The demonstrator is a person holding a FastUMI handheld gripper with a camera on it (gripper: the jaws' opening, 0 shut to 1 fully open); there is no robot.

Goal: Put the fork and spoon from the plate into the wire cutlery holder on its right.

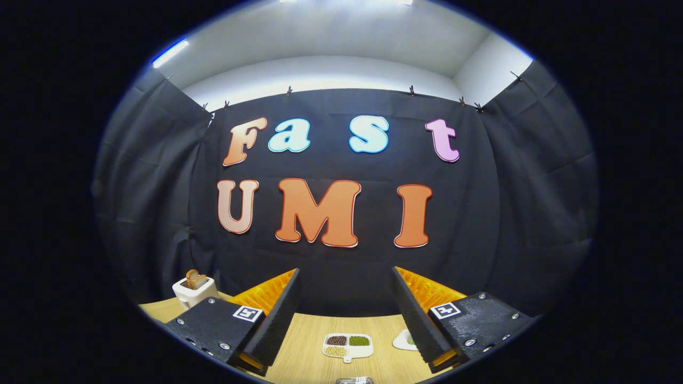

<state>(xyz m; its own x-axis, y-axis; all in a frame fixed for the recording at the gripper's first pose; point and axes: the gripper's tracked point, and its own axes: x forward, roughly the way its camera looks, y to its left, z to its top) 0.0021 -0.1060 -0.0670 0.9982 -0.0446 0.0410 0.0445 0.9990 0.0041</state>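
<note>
The gripper [347, 314] is held level, its jaws spread wide with nothing between them. Fork, spoon, plate and wire holder cannot be made out; on the table [304, 341] ahead sit a divided dish [347, 345] and, at its far left corner, a toaster [195, 290]. Cutlery is likely stiff, light and slippery, so pinching mid-handle seems best.

A white plate [401, 340] (half hidden behind one finger) lies flat between the gripper's [346, 271] wide-spread fingers.
</note>
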